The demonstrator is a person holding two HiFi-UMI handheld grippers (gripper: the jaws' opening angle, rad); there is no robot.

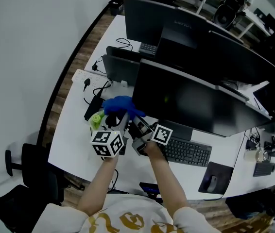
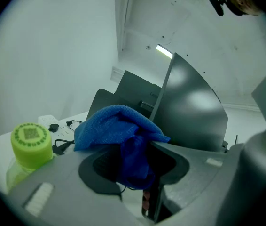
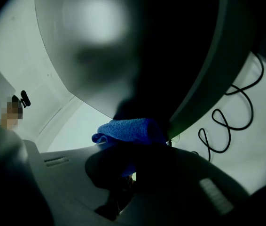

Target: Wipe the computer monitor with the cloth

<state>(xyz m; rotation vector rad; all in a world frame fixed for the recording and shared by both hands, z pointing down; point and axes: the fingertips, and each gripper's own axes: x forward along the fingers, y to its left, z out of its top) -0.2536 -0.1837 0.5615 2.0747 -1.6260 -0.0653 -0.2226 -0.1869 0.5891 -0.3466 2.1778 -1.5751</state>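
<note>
A blue cloth [image 1: 119, 105] is bunched at the lower left corner of the dark, switched-off monitor [image 1: 196, 101]. My left gripper [image 1: 117, 118] comes up from below and is shut on the cloth [image 2: 119, 126], which hangs down between its jaws, with the monitor [image 2: 189, 112] just to the right. My right gripper [image 1: 136, 125] points up and left at the same bunch. In the right gripper view the cloth [image 3: 130, 130] sits at the jaw tips, a fold of it pinched between them, under the monitor [image 3: 137, 46].
A green-capped bottle [image 1: 96, 119] stands just left of the left gripper, its cap [image 2: 29, 139] close by. A keyboard [image 1: 186, 152] and a mouse [image 1: 213, 182] lie in front of the monitor. A power strip [image 1: 86, 79] and cables [image 3: 227, 126] lie on the white desk.
</note>
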